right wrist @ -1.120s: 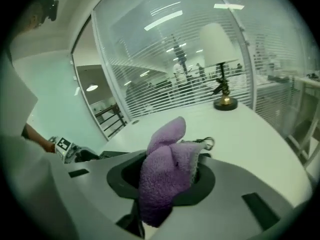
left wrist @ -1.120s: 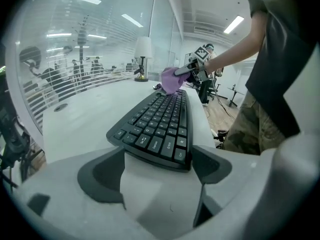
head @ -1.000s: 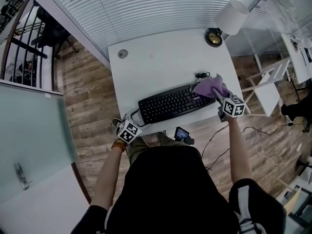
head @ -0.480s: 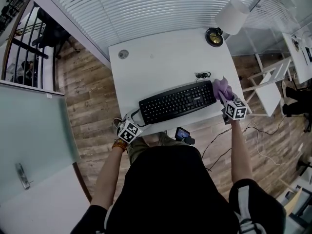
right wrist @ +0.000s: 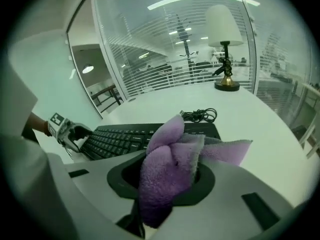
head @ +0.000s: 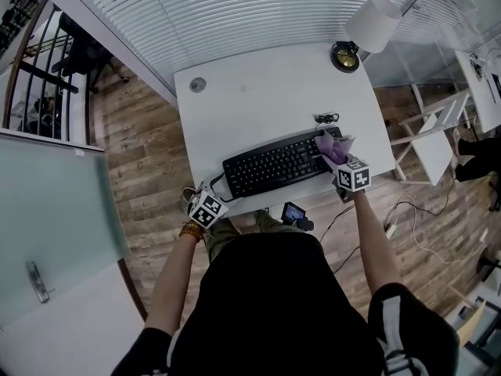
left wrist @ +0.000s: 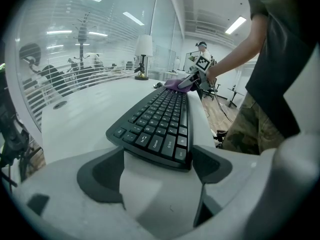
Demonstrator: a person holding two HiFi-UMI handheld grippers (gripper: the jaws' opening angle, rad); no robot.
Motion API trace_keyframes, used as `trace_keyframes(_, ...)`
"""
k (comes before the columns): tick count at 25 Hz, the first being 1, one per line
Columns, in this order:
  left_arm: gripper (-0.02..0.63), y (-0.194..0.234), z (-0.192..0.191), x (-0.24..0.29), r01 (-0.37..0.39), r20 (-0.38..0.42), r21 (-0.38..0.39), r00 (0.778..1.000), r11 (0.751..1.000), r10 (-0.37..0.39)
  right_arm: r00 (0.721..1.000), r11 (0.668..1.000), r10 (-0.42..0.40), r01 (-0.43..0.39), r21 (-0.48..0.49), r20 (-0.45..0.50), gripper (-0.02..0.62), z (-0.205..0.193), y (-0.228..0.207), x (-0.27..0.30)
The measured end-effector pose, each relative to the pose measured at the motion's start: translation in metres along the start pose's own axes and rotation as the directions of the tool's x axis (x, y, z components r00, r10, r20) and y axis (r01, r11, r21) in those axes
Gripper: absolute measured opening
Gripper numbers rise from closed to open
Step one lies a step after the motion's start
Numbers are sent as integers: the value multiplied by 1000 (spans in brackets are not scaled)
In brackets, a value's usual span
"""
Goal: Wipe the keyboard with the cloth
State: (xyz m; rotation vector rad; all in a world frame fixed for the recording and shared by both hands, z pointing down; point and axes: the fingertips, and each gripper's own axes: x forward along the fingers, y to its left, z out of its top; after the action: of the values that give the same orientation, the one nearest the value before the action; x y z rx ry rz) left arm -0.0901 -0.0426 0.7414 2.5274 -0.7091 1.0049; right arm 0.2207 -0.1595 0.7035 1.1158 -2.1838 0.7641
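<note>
A black keyboard (head: 278, 165) lies across the near edge of the white desk (head: 258, 100). My left gripper (head: 211, 198) is shut on the keyboard's left end, and in the left gripper view the keyboard (left wrist: 160, 124) runs away from between the left gripper's (left wrist: 157, 166) jaws. My right gripper (head: 342, 165) is shut on a bunched purple cloth (head: 332, 147), which rests over the keyboard's right end. In the right gripper view the cloth (right wrist: 172, 169) fills the right gripper's (right wrist: 170, 184) jaws and hides the fingertips, with the keyboard (right wrist: 125, 136) beyond it.
A coiled black cable (head: 325, 119) lies just behind the keyboard's right end. A lamp with a white shade (head: 372, 26) stands at the desk's far right corner and a round grommet (head: 197, 86) is at the far left. A white chair (head: 427, 135) stands right of the desk.
The right gripper swept the cloth rightward off the keyboard's end, then came back left onto the keyboard's right end. The left gripper and keyboard have stayed put.
</note>
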Motion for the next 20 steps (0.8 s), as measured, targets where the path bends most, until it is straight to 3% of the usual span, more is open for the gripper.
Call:
trace_keyframes(3, 423, -1, -3, 2, 6, -8, 2, 1000, 1000, -6, 999, 999, 50, -50, 18, -7, 109, 0, 10, 3)
trace_keyframes(9, 426, 1, 1, 1, -2, 4, 10, 1000, 1000, 2, 980, 981, 183, -187, -51, -76, 104, 1, 56, 18)
trace_keyframes(20, 430, 0, -3, 3, 3, -3, 8, 1000, 1000, -3, 958, 956, 268, -278, -95, -107, 101, 2, 112, 40)
